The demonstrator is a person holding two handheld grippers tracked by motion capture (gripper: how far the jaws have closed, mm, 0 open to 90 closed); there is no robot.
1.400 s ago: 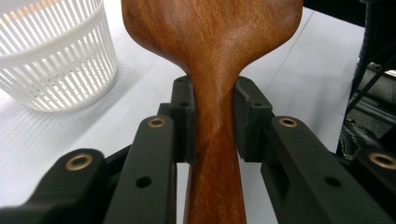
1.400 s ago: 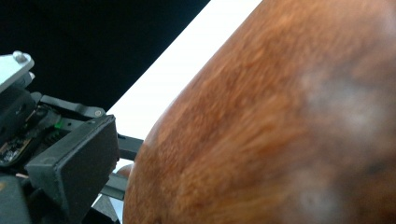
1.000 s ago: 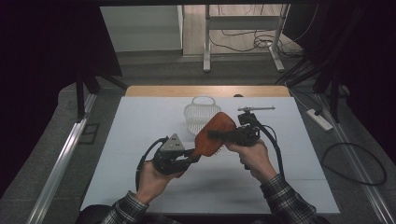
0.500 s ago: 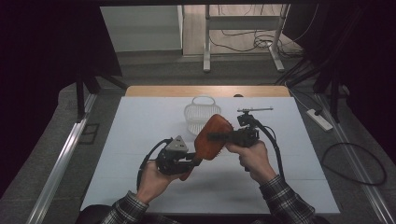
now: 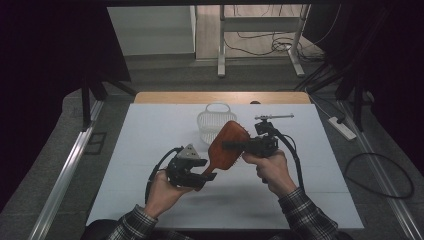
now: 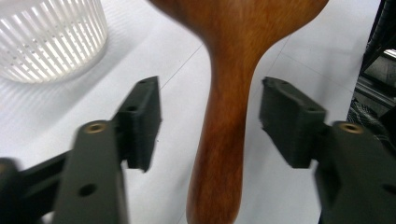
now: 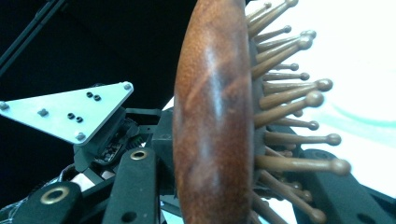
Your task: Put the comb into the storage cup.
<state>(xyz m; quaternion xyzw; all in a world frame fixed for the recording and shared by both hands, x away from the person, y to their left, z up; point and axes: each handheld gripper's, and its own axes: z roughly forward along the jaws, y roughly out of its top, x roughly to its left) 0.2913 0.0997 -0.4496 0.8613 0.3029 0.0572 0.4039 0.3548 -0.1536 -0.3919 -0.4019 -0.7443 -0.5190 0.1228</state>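
Since the earlier frame the left gripper [image 5: 207,176] has just let go: its jaws have been opening and now stand apart on either side of the wooden hairbrush [image 5: 227,146] handle, pads clear of it. The right gripper [image 5: 231,145] is clenched on the brush head, holding it above the table just in front of the white basket [image 5: 214,123].

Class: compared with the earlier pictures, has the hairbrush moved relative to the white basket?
No. The hairbrush lies in front of the basket, much as before.

glossy wooden hairbrush [image 7: 212,116], seemingly plastic basket [image 5: 214,125]
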